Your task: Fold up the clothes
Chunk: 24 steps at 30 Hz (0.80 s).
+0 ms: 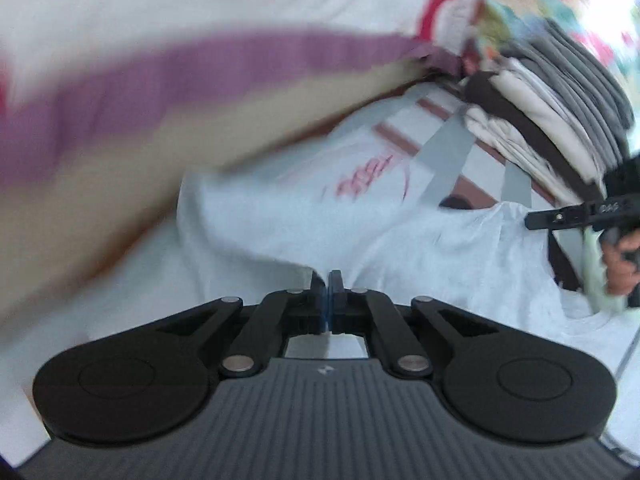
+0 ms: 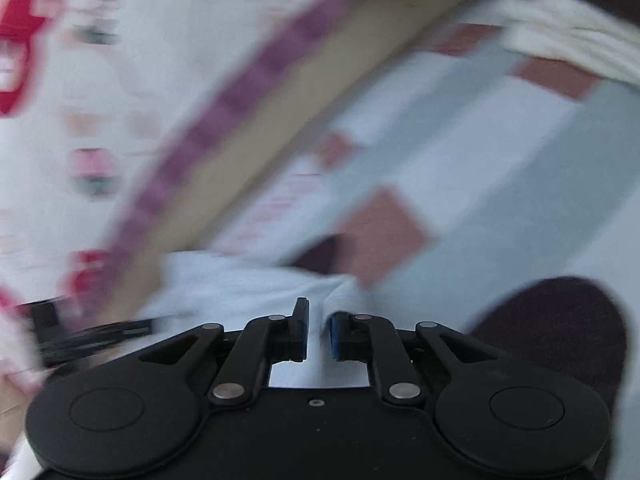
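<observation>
Left wrist view: left gripper (image 1: 328,280) jaws clenched on the white T-shirt (image 1: 360,216), which lies mid-bed (image 2: 500,152). Right gripper (image 2: 319,320) jaws slightly parted around its fabric. Keep edges aligned and taut.

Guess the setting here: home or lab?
Probably a home, likely a bed: a patchwork bedspread under a white T-shirt, a stack of folded clothes beside it, and patterned bedding behind.

Both cameras sit close above the bed, looking forward and down; both see the white shirt (image 1: 360,216) (image 2: 240,280) and purple stripe (image 1: 200,68) (image 2: 224,120)
</observation>
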Tool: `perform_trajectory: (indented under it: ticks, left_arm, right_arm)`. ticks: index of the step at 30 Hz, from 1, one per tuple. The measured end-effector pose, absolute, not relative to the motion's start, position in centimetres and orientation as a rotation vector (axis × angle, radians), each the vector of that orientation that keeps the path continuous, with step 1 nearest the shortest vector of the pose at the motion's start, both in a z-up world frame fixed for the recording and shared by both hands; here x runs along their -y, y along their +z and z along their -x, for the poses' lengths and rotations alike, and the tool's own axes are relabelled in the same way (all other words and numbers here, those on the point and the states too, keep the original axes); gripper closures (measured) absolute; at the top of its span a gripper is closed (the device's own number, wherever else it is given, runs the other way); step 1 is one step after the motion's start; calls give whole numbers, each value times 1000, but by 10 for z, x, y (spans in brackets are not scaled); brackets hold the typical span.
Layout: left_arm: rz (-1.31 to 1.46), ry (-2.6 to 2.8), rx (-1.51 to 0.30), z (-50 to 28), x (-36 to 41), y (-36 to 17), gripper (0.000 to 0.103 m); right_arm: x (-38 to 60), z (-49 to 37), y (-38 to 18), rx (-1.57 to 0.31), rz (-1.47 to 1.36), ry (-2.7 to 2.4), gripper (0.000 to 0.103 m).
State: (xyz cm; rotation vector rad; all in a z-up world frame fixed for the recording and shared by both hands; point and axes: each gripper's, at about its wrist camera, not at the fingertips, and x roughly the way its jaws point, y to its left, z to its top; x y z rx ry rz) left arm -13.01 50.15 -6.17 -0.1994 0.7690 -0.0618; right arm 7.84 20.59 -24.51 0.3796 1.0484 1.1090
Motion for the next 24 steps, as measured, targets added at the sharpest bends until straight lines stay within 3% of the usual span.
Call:
perform_trajectory:
  ticks: [3,5,6,7,8,12,24]
  left_arm:
    - [56,-46,-663,101,-475,-12,102]
    - [-36,-1,-601,78,-462,13,102]
    - [-68,23,-572,69,-455,21,102]
    - [-90,47,-545,60,-454,26,102]
    - [-112,70,-519,51,-454,31,102]
    - [-167,148,-475,28,-451,22,102]
    - [-338,274,-424,18,-430,-31,102]
  right_arm:
    - [-212,-79,-236,-1048,-355,1126,78]
    - [-213,-85,-239,-1051,-365,1078,78]
    - [-213,-88,-241,-1052,-370,1053,80]
    - [-212,-87,-241,-1028,-357,1026,96]
    - [-209,-85,-239,-998,-347,1013,99]
    - [-201,-78,-234,-925,-306,978,99]
    - [-214,-89,-249,-981,-107,909,101]
